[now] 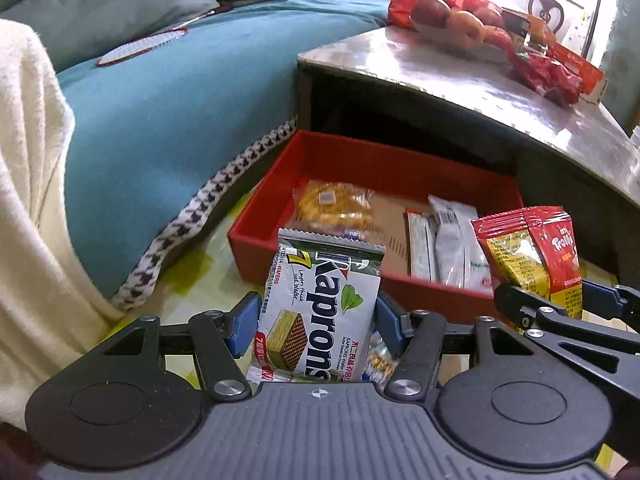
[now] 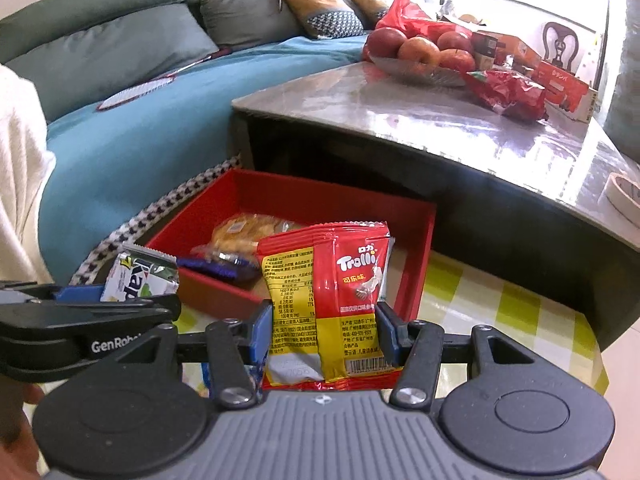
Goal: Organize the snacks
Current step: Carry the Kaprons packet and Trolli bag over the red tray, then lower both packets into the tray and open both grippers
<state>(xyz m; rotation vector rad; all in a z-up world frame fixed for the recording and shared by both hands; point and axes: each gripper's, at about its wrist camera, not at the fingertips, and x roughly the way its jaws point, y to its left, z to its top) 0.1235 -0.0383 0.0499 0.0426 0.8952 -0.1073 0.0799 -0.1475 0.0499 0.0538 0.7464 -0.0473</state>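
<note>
Both wrist views look steeply down and forward from low over the floor, close to the red box [image 1: 256, 232] [image 2: 424, 236] beside the table. The left camera sits left of the right one (each glimpses the other gripper at its edge). Both share the box and the table's corner beyond it.

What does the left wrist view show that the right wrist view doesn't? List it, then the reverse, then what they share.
Only the left wrist view: the white packets standing at the right end of the red box, and the full Kaprons wafer pack clamped in the left gripper.

Only the right wrist view: a purple packet in the box, a tape roll on the table, and the full Trolli bag clamped in the right gripper.

Both: the box, a pastry packet, the apples, the blue sofa cover.
</note>
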